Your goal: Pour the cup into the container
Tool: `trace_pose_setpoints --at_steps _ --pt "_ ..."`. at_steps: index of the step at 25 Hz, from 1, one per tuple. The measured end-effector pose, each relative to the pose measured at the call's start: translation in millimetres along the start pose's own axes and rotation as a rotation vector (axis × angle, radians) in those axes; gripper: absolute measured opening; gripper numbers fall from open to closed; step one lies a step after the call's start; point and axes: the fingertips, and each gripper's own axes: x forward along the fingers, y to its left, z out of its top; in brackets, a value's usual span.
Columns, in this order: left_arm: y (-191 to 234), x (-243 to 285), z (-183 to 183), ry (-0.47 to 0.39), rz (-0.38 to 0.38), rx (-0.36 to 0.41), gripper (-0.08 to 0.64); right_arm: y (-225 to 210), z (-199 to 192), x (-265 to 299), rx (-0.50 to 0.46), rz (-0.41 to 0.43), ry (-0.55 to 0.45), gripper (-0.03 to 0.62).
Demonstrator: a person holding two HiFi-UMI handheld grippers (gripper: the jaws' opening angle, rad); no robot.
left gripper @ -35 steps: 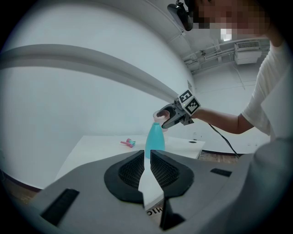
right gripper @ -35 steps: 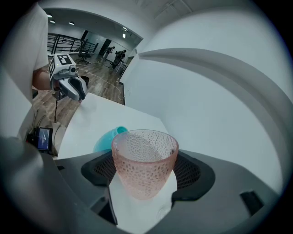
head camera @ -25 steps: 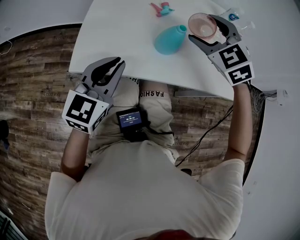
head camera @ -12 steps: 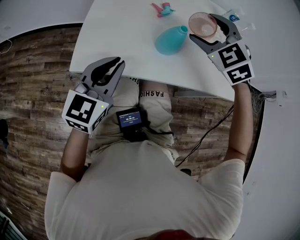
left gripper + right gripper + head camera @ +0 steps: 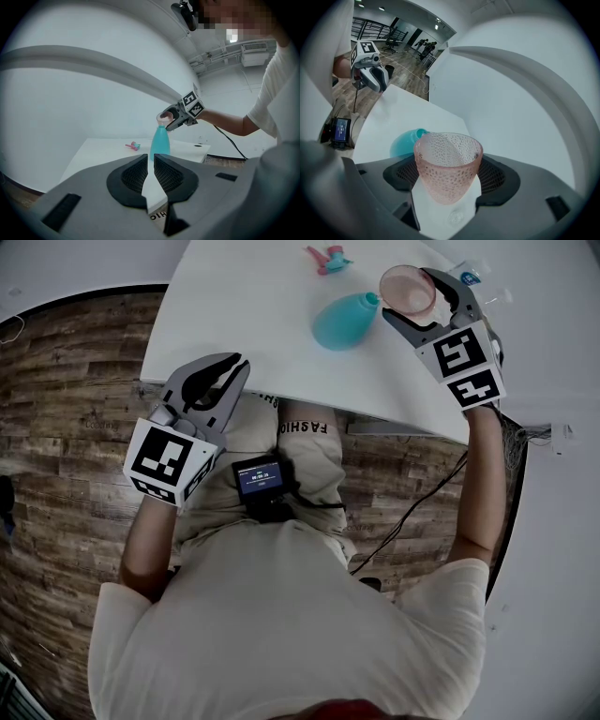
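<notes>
A translucent pink dimpled cup (image 5: 406,287) (image 5: 447,164) sits between the pads of my right gripper (image 5: 409,292) (image 5: 447,174), which is shut on it. In the left gripper view the cup (image 5: 163,116) hangs right at the neck of the teal bottle (image 5: 160,140). The bottle (image 5: 342,322) (image 5: 405,140) stands on the white table (image 5: 244,306), left of the cup. I cannot see whether the cup holds anything. My left gripper (image 5: 236,364) (image 5: 151,157) hovers at the table's near edge, jaws drawn together to a thin slit with nothing between them.
A small pink and teal cap piece (image 5: 325,257) (image 5: 133,146) lies at the table's far side. A clear item (image 5: 466,273) sits behind the right gripper. A small screen device (image 5: 260,476) rests on the person's lap, and a cable (image 5: 412,507) runs across the wooden floor.
The right gripper has edged the cup slightly closer to the bottle's neck. The left gripper has stayed where it was.
</notes>
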Motion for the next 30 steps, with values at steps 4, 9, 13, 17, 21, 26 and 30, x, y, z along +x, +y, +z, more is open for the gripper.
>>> trace_pose_setpoints --at_steps 4,9,13,17,21,26,30 --pt "0 -1 0 -0.001 0.000 0.000 0.052 0 1 -1 -0.009 -0.004 0.006 0.371" --pt "-2 1 -3 0.001 0.002 0.000 0.052 -1 -2 -2 -0.019 -0.011 0.009 0.370" --pt "-2 -2 -2 0.000 0.003 0.002 0.052 -2 1 -5 -0.025 -0.018 0.009 0.371" --pt "-1 -2 -1 0.001 0.002 0.004 0.052 -5 3 -6 -0.032 -0.023 0.012 0.371" --pt "-4 -1 -1 0.000 -0.001 0.005 0.052 -7 2 -10 -0.036 -0.028 0.015 0.370" --pt "-4 1 -1 -0.001 -0.002 0.005 0.052 -10 2 -10 -0.039 -0.030 0.019 0.370" --pt "-3 0 -3 0.004 -0.004 0.004 0.052 -13 4 -11 -0.047 -0.034 0.019 0.370"
